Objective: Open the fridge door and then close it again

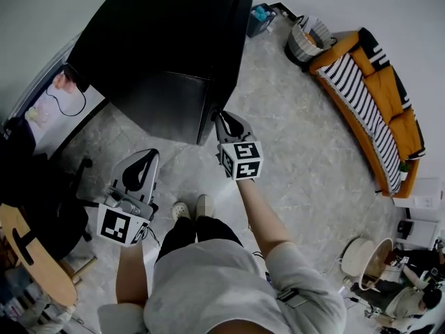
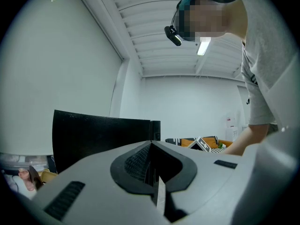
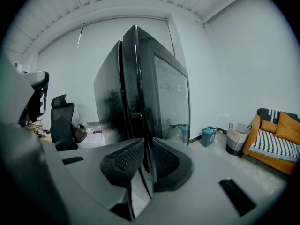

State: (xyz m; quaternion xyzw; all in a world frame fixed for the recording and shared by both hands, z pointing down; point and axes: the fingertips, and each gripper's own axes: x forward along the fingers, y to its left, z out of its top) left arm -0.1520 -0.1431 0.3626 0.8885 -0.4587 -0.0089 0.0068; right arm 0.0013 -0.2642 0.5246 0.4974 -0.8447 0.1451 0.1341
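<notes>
Fridge (image 1: pixel 167 40): black and tall, against the wall right in front of the person; door looks shut or very nearly so.
Right gripper (image 1: pixel 221 117): arm stretched forward, tips at the fridge's front right corner, up against the door edge.
Right gripper, own view (image 3: pixel 143 146): pads only a narrow slit apart. The dark vertical door edge (image 3: pixel 137 93) lines up with that slit. I can't tell whether the pads touch it.
Left gripper (image 1: pixel 144 157): held low at the person's left side, well apart from the fridge and tilted upward.
Left gripper, own view (image 2: pixel 151 146): pads meet at the tips with nothing between them; fridge top (image 2: pixel 98 135) beyond.
Room: orange sofa (image 1: pixel 375 82) with striped cushions to the right, basket (image 1: pixel 306 40) near its far end, office chair (image 3: pixel 63 121) left of the fridge.
</notes>
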